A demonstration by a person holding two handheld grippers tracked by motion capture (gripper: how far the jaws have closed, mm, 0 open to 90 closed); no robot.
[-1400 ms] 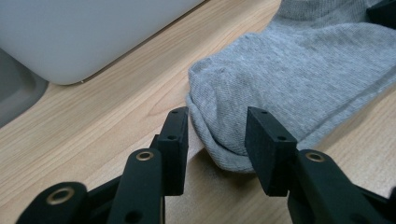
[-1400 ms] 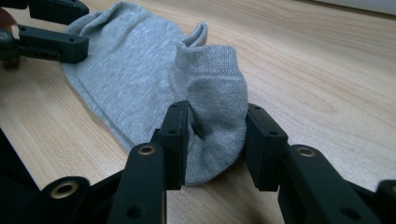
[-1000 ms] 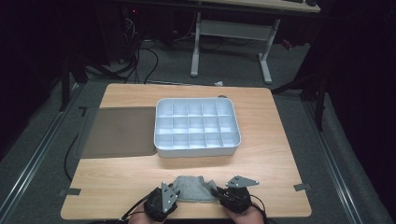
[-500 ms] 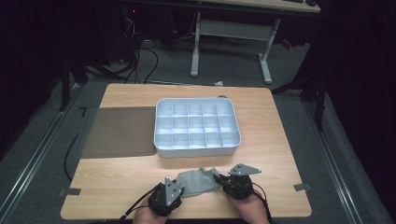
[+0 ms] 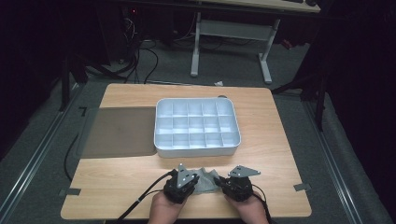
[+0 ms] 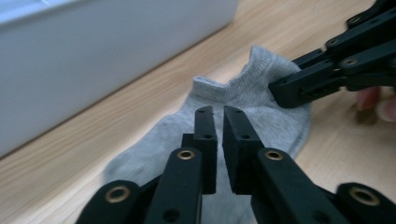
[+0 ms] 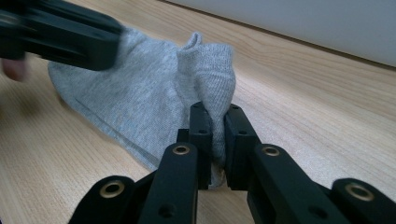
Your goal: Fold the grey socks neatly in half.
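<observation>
While the right gripper pinches a fold of the grey sock between its closed jaws, the left gripper has its jaws nearly together over the sock's other end, though whether cloth sits between them I cannot tell. The sock lies on the wooden table near its 6 o'clock edge. At 12 o'clock from it stands the white compartment tray, with a dark mat at the tray's 9 o'clock.
</observation>
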